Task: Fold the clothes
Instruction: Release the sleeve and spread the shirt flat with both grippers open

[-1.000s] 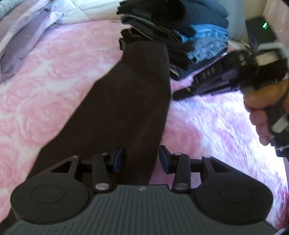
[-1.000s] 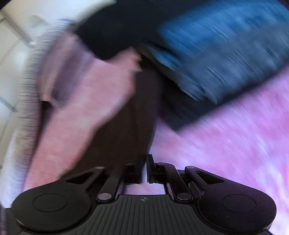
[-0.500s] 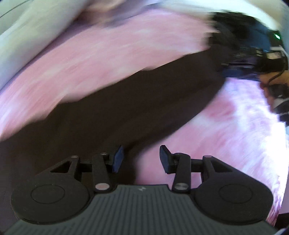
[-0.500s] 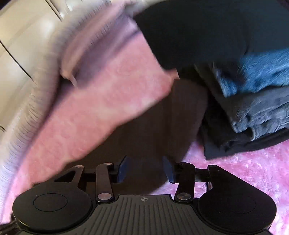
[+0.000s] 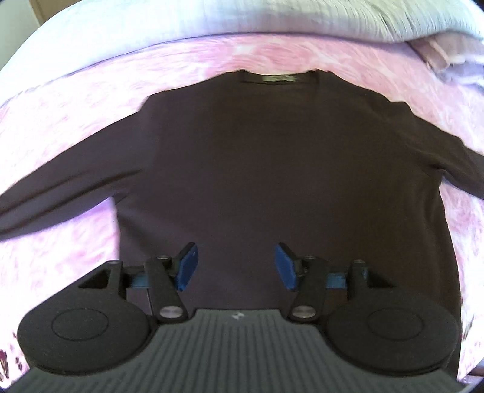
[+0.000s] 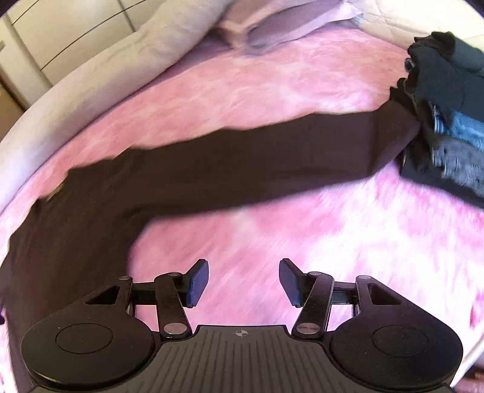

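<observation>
Both grippers, left [image 5: 235, 266] & right [image 6: 243, 282], just opened, empty; sweater [image 5: 287, 169] flat, sleeve apparently touching clothes stack [image 6: 447, 115].

My count from both wrist views: one dark long-sleeved top [image 5: 287, 157], spread flat with two sleeves out. One pink blanket [image 6: 332, 241] beneath. One stack of folded clothes [image 6: 447, 115] far right; I can't count its layers for sure. Two pale pillows [image 6: 272, 27] at the far edge. Two grippers: left gripper [image 5: 235, 266], right gripper [image 6: 243, 282].
</observation>
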A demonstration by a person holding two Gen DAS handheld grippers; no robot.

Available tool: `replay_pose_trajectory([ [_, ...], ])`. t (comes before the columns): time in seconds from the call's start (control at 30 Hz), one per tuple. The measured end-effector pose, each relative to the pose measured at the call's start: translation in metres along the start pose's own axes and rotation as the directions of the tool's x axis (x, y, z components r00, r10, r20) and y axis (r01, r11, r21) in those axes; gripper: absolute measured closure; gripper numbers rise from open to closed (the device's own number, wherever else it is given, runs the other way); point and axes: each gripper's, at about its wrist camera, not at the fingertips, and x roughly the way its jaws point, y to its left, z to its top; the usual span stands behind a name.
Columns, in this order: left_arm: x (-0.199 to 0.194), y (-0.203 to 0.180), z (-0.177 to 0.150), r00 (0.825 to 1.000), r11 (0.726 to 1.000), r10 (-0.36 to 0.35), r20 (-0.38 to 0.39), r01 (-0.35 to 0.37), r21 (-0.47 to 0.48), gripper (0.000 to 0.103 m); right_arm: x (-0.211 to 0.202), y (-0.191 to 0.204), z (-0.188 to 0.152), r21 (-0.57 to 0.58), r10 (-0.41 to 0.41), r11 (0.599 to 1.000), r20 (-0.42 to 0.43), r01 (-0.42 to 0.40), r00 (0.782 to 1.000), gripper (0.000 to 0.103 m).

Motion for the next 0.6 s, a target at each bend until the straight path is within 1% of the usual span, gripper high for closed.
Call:
replay_pose_trajectory([
  [0.1, -0.021, 0.042, -0.021, 0.999, 0.999, -0.044, 0.011, 0.044, -0.003, 0.051, -0.039, 0.044, -0.038, 0.029, -0.007, 1.0, 0.016, 0.007, 1.0, 0.047],
  [0.17, -0.037, 0.07, -0.031, 0.997, 0.997, -0.079, 0.007, 0.079, 0.0, 0.051, -0.067, 0.076, -0.059, 0.005, -0.021, 1.0, 0.033, 0.021, 0.999, 0.046],
  [0.2, -0.048, 0.082, -0.035, 0.996, 0.996, -0.084, 0.004, 0.083, 0.008, 0.051, -0.08, 0.092, -0.069, -0.007, -0.028, 1.0, 0.042, 0.028, 0.999, 0.046],
  [0.23, -0.06, 0.096, -0.042, 0.997, 0.996, -0.083, 0.005, 0.082, 0.021, 0.05, -0.091, 0.108, -0.077, -0.038, -0.035, 0.999, 0.044, 0.037, 0.998, 0.045],
  [0.3, -0.08, 0.122, -0.052, 0.997, 0.997, -0.071, 0.005, 0.071, 0.043, 0.044, -0.112, 0.141, -0.093, -0.099, -0.05, 0.994, 0.05, 0.055, 0.997, 0.043],
  [0.37, -0.099, 0.147, -0.062, 0.999, 0.997, -0.053, 0.004, 0.053, 0.063, 0.043, -0.134, 0.173, -0.108, -0.16, -0.064, 0.984, 0.057, 0.073, 0.996, 0.04],
  [0.47, -0.122, 0.18, -0.077, 1.0, 0.996, -0.021, -0.001, 0.021, 0.086, 0.043, -0.155, 0.206, -0.12, -0.22, -0.086, 0.971, 0.056, 0.096, 0.995, 0.037],
  [0.6, -0.136, 0.208, -0.097, 1.0, 0.995, 0.016, -0.009, -0.015, 0.096, 0.04, -0.174, 0.229, -0.136, -0.268, -0.103, 0.957, 0.054, 0.114, 0.993, 0.031],
])
